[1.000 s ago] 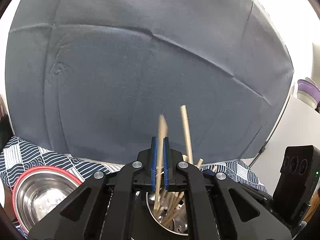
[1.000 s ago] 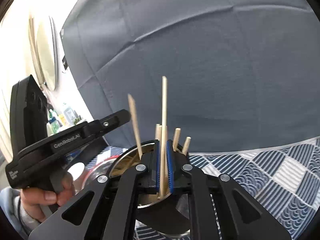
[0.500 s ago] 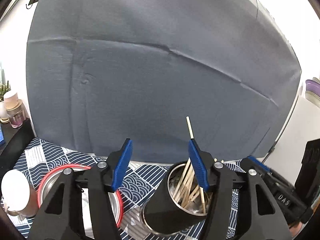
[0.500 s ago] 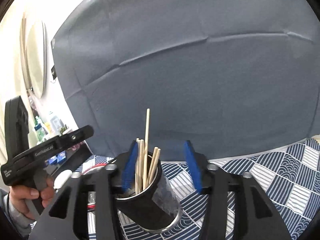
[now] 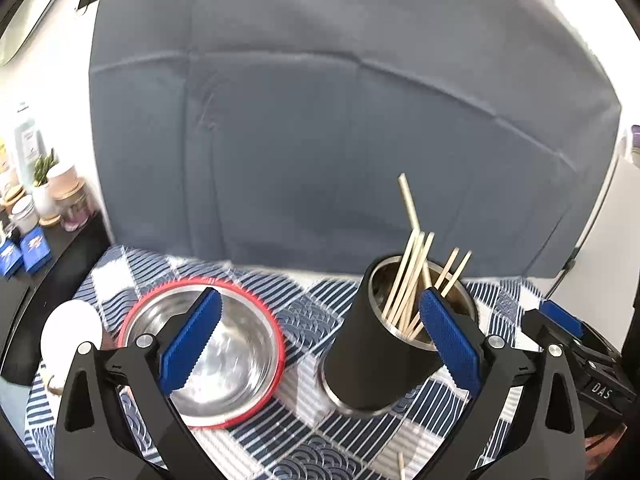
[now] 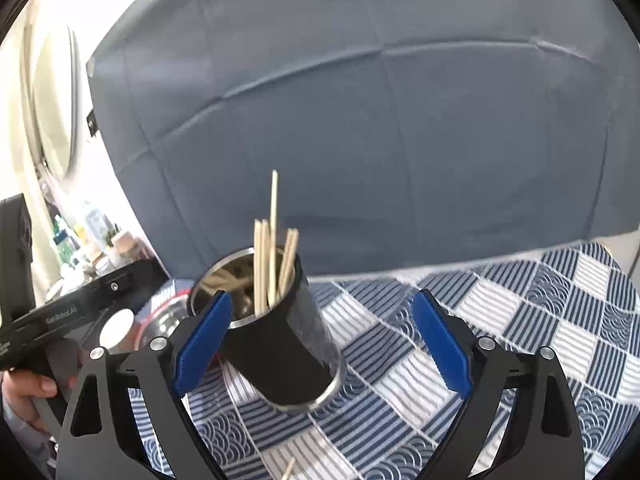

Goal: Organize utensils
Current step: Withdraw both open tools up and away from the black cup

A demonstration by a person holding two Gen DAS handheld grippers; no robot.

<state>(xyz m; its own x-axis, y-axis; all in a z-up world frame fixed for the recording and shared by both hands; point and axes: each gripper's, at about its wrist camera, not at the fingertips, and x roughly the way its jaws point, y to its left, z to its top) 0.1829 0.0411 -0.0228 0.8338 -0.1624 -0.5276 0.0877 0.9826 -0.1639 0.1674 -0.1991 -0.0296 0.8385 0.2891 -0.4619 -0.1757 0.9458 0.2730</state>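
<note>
In the left wrist view, the left gripper (image 5: 320,340) is seen with its jaws spread wide, having just been opening, and nothing is held between them. The black cup (image 5: 384,344) stands on the patterned cloth (image 5: 304,312) right of centre, with the chopsticks (image 5: 412,276) leaning inside it. A red-rimmed steel bowl (image 5: 208,348) lies to the left. One loose stick (image 5: 401,468) is left on the cloth at the near edge.

In the right wrist view, the right gripper (image 6: 320,344) is likewise parted, having just been opening, and empty. The cup (image 6: 280,336) is seen just beside its left pad, tilted by the lens. The other stick end (image 6: 289,470) shows at the near edge.

The tall cup could be tipped if a wide jaw were swung against its rim or the protruding sticks. The loose stick, thin and flat on cloth, could be missed or rolled away.
</note>
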